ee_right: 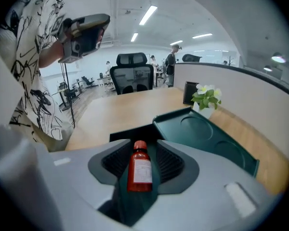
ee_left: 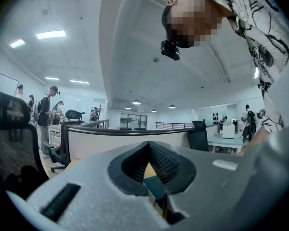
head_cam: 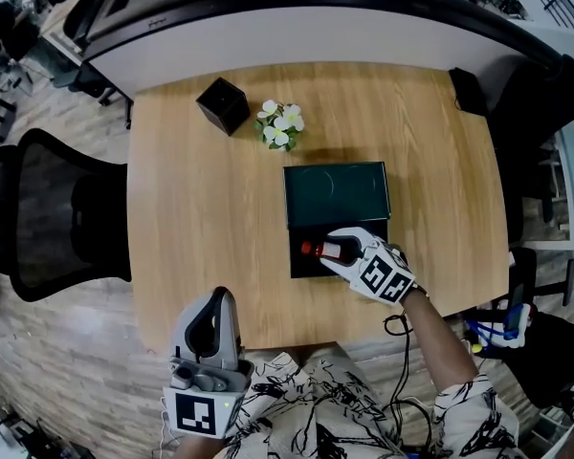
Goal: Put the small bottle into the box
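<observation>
Desk (head_cam: 191,256): a pale wooden top is seen. Its far edge is closed by a curved partition, and the person is seated at its near edge.

Box (head_cam: 301,268): a dark green box lies open, right of the desk's middle. Its base is turned toward the near edge. The lid (head_cam: 337,194), moulded with round hollows, lies flat just beyond the base, toward the far edge.

Left gripper (head_cam: 219,296): it is held at the near edge, left of the box and well apart from it. Its jaws are pressed together at the tips and nothing is pinched.

Right gripper (head_cam: 331,253): it is reached over the box base from the right. Its jaws are spread to either side of the bottle, and a gap shows between each pad and the bottle.

Flower pot (head_cam: 281,125): a small plant with white blooms stands near the far edge, just beyond the lid. A black cube (head_cam: 222,105) stands to its left.

Small bottle (ee_right: 140,170): a reddish-brown bottle with a red cap and a white label lies on its side in the box base. Its cap points toward the desk's left edge.

Progress: the bottle is judged to be already down in the box and free of the pads.

Handling: the bottle is judged to be light, stiff and smooth-walled. Being round, it would be expected to roll on the box floor. Whether it is glass or plastic cannot be told, so it is best treated as breakable.

Hold: the labelled body should be taken across its width at the middle. The paper is judged to give the pads more grip than the bare shoulder or the narrow cap would.
</observation>
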Tool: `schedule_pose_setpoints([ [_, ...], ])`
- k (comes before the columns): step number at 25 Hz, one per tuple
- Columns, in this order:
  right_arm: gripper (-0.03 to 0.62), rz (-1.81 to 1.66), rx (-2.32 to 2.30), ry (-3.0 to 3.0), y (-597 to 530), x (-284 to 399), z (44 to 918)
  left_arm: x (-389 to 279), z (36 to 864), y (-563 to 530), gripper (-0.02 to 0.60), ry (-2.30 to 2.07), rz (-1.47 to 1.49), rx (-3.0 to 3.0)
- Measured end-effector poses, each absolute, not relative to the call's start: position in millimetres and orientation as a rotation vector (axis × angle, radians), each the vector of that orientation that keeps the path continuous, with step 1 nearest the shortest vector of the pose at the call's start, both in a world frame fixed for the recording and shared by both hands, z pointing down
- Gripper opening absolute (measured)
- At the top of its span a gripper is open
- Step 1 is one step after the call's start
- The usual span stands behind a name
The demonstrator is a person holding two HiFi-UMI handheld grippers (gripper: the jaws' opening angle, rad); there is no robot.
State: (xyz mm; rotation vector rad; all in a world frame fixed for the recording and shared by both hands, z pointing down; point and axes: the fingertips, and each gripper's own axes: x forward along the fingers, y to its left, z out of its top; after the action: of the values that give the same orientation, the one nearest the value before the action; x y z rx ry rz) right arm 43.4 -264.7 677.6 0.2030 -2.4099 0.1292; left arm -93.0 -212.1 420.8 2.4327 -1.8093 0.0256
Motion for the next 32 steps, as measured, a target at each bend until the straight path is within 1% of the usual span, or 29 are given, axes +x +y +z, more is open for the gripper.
schedule_pose_setpoints([
  [4, 0.019, 0.199, 0.369, -2.568, -262.7, 53.4, 615.9, -88.5, 413.2, -210.5, -0.003, -1.810, 0.017, 2.447],
  [5, 0.006, 0.207, 0.417, -2.605, -263.3, 57.3, 599.3, -87.2, 411.6, -210.1, -0.003, -1.809, 0.015, 2.452],
  [11, 0.005, 0.221, 0.768, -2.750, -267.0, 99.3, 507.9, -77.8, 397.2, -207.1, -0.003, -1.806, -0.001, 2.492],
  [17, 0.006, 0.248, 1.261, -2.819, -272.2, 171.9, 424.5, -81.4, 384.7, -202.5, -0.003, -1.830, 0.024, 2.512],
  [21, 0.005, 0.215, 1.541, -2.790, -267.1, 218.6, 380.0, -89.5, 361.9, -205.8, -0.003, -1.890, -0.023, 2.550],
  [27, 0.005, -0.027, 1.777, -2.710, -244.5, 260.6, 331.9, -99.6, 348.3, -208.3, -0.003, -1.917, 0.001, 2.555],
  [32, 0.005, -0.099, 1.877, -2.657, -229.9, 283.9, 320.0, -111.6, 343.7, -204.2, -0.003, -1.969, 0.018, 2.548],
])
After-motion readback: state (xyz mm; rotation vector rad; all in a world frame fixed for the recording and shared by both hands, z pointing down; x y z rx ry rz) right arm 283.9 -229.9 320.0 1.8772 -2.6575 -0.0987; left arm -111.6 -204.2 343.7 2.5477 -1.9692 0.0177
